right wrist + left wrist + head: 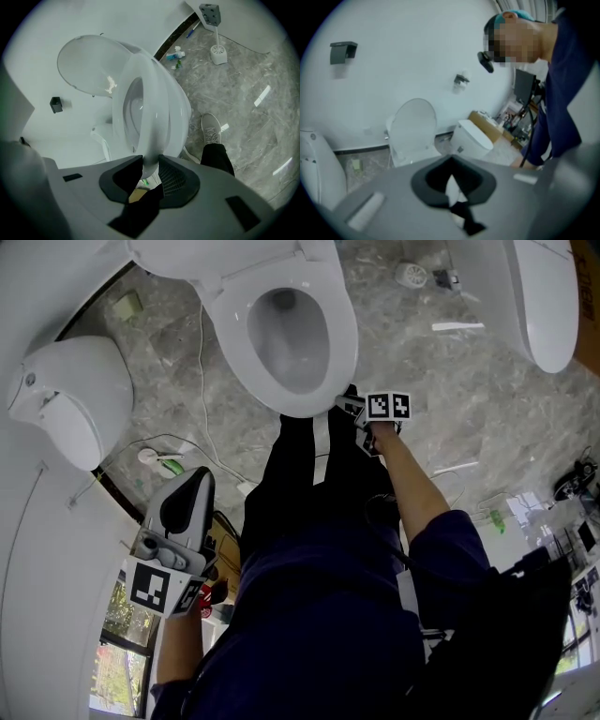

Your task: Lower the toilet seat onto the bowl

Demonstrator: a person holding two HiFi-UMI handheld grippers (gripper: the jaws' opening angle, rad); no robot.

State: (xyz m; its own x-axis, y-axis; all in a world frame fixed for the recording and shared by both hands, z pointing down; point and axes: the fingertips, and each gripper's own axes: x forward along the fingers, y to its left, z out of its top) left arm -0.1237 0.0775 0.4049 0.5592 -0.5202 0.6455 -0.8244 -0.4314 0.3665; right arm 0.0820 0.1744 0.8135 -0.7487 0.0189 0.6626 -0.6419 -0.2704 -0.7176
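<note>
Between the right hand-held gripper's [149, 161] jaws, the toilet seat [152, 126]

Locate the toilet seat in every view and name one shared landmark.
Head view: toilet seat top centre, right gripper at its front edge.
Left gripper view: blurred; cannot be told from the raised lid, centre-left.
Right gripper view: toilet seat centre, between the fingers.
Shared landmark: the raised lid.
</note>
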